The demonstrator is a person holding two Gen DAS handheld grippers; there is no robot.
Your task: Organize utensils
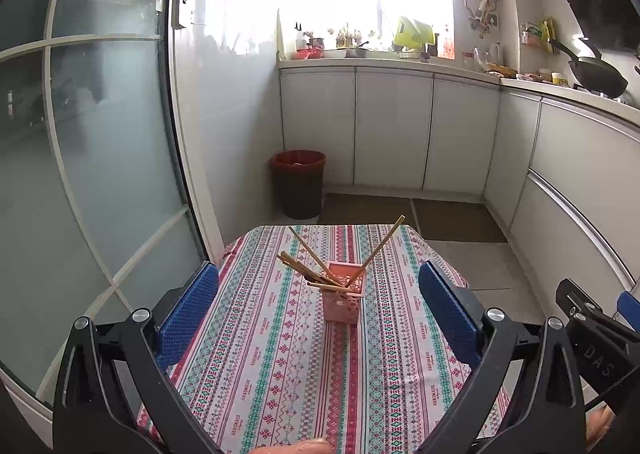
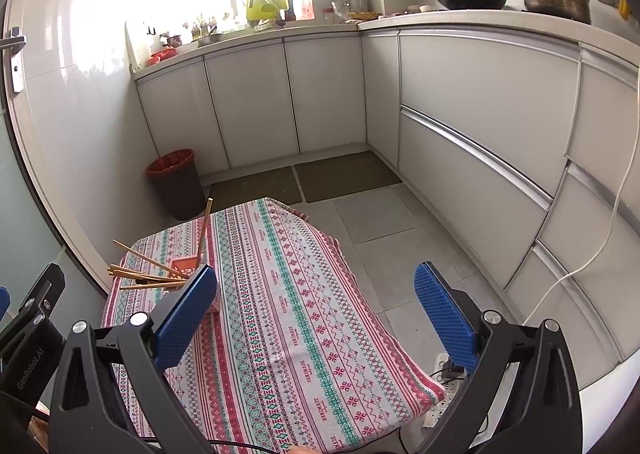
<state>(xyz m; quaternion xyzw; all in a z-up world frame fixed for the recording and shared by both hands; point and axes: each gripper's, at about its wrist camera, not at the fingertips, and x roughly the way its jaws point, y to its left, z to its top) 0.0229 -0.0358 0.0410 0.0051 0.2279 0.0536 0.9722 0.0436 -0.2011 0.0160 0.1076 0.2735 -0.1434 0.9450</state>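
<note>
A pink perforated holder stands upright on the striped tablecloth, with several wooden chopsticks leaning out of it, most to the left and one to the right. My left gripper is open and empty, its blue pads well short of the holder on either side. In the right wrist view the holder and chopsticks sit at the left, partly hidden behind my left pad. My right gripper is open and empty above the cloth.
A dark bin with a red liner stands on the floor beyond the table. White cabinets run along the back and right. A glass door is at the left. A power strip and cable lie on the floor by the table's right edge.
</note>
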